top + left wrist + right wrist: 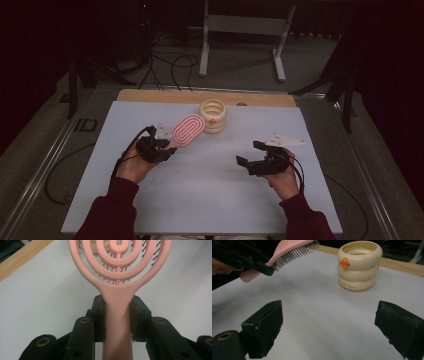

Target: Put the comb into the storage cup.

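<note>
your right gripper [249, 154] sits nearest you over the bare right part of the white table mat [200, 200], its two jaws spread wide with nothing between them. in the right gripper view those two black jaws stand far apart, with only mat surface in the gap.

your left gripper [167, 148] is a little farther out on the left side, and its two jaws are clamped on the handle of one pink hairbrush [188, 130]. in the left gripper view the pads press both sides of the handle just below the head of concentric pink loops, with dark bristles behind them. in the right gripper view the brush is lifted off the mat, bristles pointing down.

just past the brush head stands one cream ringed holder [213, 116], three stacked rings with an orange duck beak on its side, upright and open at the top. beyond it runs one wooden edge strip [150, 96].
</note>
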Demonstrator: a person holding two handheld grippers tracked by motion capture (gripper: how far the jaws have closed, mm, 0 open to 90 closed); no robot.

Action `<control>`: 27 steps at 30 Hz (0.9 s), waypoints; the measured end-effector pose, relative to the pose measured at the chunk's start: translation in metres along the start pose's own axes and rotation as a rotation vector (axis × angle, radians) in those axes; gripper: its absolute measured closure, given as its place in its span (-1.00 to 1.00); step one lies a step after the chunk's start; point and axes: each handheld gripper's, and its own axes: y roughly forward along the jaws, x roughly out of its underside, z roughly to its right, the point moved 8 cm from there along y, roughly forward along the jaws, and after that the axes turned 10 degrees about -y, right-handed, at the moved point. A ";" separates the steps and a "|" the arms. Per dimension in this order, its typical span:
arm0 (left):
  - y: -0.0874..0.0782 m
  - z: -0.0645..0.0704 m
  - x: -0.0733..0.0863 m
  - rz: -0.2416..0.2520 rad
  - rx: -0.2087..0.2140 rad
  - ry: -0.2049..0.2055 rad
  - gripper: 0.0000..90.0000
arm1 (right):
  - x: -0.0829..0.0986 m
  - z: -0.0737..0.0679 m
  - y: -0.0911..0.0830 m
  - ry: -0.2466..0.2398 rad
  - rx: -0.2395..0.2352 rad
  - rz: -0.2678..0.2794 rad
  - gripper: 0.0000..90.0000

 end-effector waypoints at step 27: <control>-0.004 0.006 -0.003 0.077 -0.019 -0.010 0.55 | -0.032 -0.013 0.030 0.032 -0.068 0.020 -0.82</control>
